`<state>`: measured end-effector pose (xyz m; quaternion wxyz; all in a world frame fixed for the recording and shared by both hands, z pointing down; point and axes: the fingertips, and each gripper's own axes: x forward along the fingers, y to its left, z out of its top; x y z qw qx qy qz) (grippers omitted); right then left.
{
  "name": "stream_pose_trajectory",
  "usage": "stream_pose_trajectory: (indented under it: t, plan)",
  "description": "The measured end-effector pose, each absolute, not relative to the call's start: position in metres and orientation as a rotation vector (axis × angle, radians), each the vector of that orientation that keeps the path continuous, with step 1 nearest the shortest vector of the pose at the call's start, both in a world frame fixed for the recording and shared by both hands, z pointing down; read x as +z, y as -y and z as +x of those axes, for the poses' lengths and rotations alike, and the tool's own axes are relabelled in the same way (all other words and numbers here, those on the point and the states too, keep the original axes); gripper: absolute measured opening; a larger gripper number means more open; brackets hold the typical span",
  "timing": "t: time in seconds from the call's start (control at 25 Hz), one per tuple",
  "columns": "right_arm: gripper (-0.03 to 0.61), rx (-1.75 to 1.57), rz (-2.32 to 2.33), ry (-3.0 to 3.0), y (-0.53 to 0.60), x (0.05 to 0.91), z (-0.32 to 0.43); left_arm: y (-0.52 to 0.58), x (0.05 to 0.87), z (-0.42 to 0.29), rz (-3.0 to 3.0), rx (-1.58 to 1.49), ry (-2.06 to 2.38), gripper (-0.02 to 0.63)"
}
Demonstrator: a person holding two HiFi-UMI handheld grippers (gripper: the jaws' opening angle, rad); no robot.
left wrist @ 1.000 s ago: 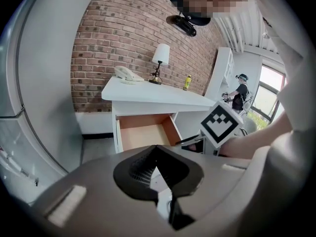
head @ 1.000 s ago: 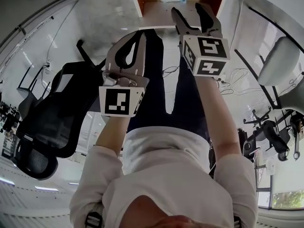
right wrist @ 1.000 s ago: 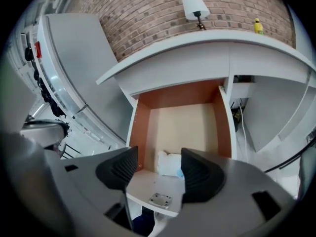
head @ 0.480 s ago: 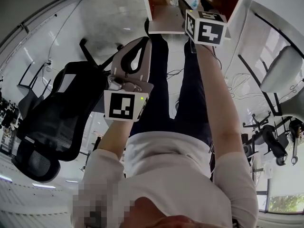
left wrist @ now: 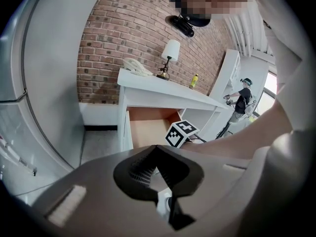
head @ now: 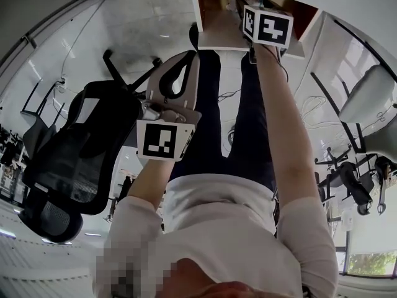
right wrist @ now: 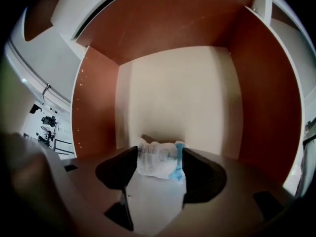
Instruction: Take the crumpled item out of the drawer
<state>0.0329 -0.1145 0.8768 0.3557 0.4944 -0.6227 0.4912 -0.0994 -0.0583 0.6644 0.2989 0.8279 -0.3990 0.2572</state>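
Note:
The crumpled item [right wrist: 159, 160], a white wad with a blue edge, lies on the pale floor of the open drawer [right wrist: 173, 93]. My right gripper [right wrist: 159, 153] is inside the drawer, open, with one fingertip on each side of the wad. I cannot tell whether the fingers touch it. In the head view the right gripper's marker cube [head: 270, 27] sits at the drawer [head: 214, 33] and hides most of the item. My left gripper [head: 188, 54] is shut and empty, held back over the person's legs. From the left gripper [left wrist: 157, 147] the drawer [left wrist: 148, 130] shows ahead.
A black mesh office chair [head: 74, 160] stands at the left, a white chair [head: 366, 85] at the right. The white desk [left wrist: 163, 90] carries a lamp [left wrist: 171, 53], a telephone and a bottle before a brick wall. Another person [left wrist: 243, 97] stands far off.
My right gripper has reached forward into the drawer until its open jaws stand around the crumpled item. The left gripper has stayed shut, almost in place.

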Motion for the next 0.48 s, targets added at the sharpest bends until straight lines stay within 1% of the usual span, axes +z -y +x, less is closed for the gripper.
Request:
stream_pose_trajectory:
  t: [0.24,0.28,0.48]
  plan:
    - [0.254,1.279,1.286,1.565,0.112,0.880,0.034,0.066,0.668,-0.101,2.197,0.678,1.052,0.009]
    - [0.245,1.280,1.287,1.563,0.111,0.881,0.033,0.067,0.668,-0.101,2.197,0.678,1.049,0.009]
    - [0.128,1.273,1.289,1.554,0.108,0.881,0.034,0.071,0.665,-0.097,2.203,0.665,1.044,0.009]
